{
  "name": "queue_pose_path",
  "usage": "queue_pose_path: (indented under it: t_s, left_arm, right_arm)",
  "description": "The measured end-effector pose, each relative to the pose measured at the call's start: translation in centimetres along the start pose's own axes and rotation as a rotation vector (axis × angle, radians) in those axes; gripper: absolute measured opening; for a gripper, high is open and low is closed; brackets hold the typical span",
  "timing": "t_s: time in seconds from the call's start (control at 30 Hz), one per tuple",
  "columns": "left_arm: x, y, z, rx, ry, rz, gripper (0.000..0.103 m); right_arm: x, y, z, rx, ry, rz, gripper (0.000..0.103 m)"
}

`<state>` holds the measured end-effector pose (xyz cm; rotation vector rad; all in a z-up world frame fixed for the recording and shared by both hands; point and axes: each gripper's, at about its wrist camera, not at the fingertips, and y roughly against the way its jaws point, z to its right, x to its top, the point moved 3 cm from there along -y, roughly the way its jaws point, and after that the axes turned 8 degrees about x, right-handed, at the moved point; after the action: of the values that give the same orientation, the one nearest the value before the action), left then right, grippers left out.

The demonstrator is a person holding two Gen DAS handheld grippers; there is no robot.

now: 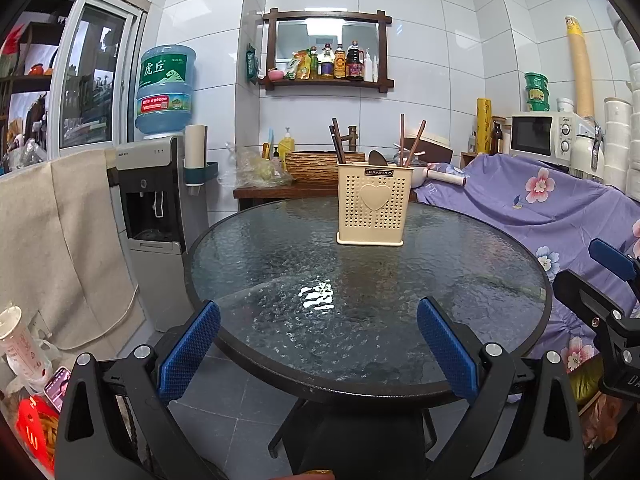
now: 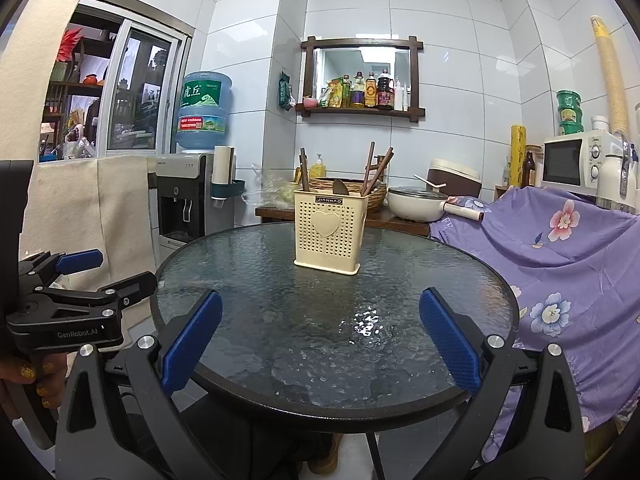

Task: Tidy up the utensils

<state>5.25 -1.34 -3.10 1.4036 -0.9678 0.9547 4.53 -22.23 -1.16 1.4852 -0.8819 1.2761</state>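
A: On the round glass counter [image 1: 256, 264] there's only the cream utensil holder [image 1: 374, 208], standing upright toward the far side, well apart from both tongs.

B: What's in it?

A: Dark wooden chopsticks [image 1: 412, 142] poke up at the left and right ends, and a dark spoon [image 1: 376, 158] peeks over the rim in the middle. Which compartments they sit in, I can't tell from here.

B: And the tongs?

A: The left tongs [image 1: 318, 346] hang at the near edge, spread wide, holding nothing. The right tongs [image 2: 320, 338] are the same: fingers parted, empty.

B: So how much is left?

A: I see no loose utensil lying on the glass. By my reckoning the sorting is finished or very nearly so. If anything remains, it would be straightening what leans in the holder.
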Motion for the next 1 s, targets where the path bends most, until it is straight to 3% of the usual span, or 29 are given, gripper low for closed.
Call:
queue_pose_path:
  t_s: [1.0]
  left_arm:
    - [0.05,-0.07,-0.29,0.001,0.007,-0.003,0.097]
  right_arm:
    - [-0.09,-0.48,0.46,-0.002,-0.002,-0.009,0.097]
